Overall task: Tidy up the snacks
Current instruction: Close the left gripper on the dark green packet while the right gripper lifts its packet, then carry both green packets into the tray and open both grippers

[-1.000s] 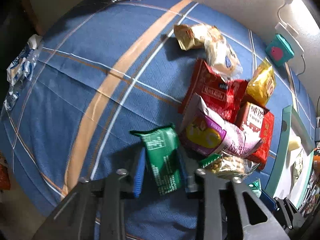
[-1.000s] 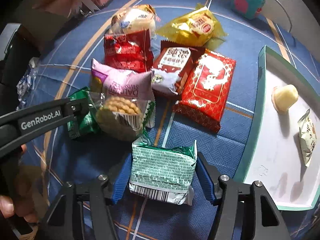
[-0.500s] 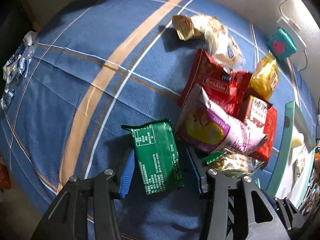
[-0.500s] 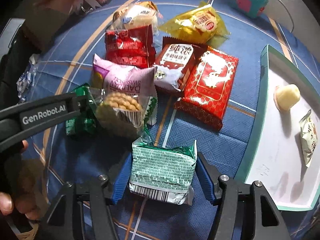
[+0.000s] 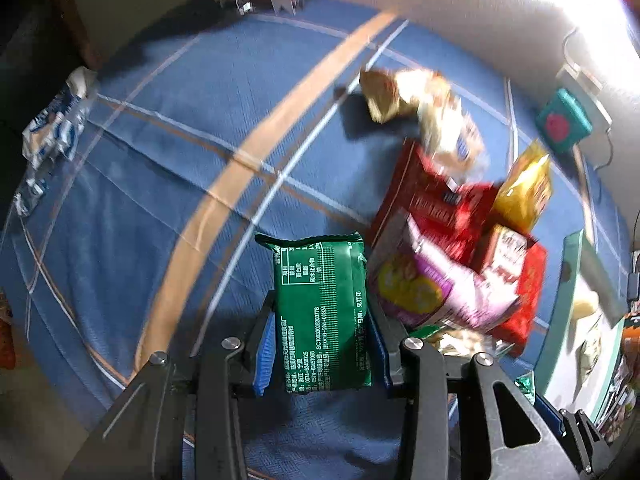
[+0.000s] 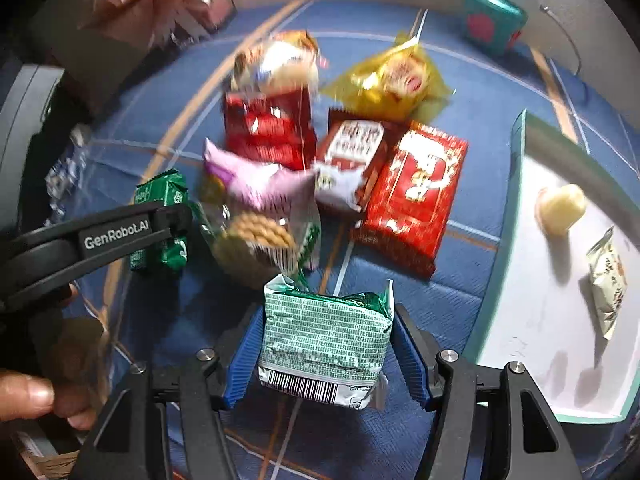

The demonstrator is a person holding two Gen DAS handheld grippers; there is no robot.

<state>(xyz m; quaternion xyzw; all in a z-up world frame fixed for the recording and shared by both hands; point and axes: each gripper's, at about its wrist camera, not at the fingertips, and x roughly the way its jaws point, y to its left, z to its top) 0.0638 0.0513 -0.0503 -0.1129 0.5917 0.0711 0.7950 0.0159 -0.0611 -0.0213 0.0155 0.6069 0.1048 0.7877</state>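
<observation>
Green snack pack (image 5: 325, 312) clamped btwn left gripper (image 5: 322, 344) fingers (image 5: 264, 346).

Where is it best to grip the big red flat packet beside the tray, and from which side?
Judging by its pose, grip the red packet across its two long edges, coming from above. It lies flat on the blue cloth; its edge toward the tray is free, but a brown packet lies against the other.

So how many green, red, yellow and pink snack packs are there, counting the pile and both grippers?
Green: 2, a dark green pack in the left gripper, a pale green pack in the right gripper
Red: 3, the red bag, the large red pack, the brown-edged red pack
Yellow: 1, the yellow pack
Pink: 1, the pink bag
Total: 7
</observation>
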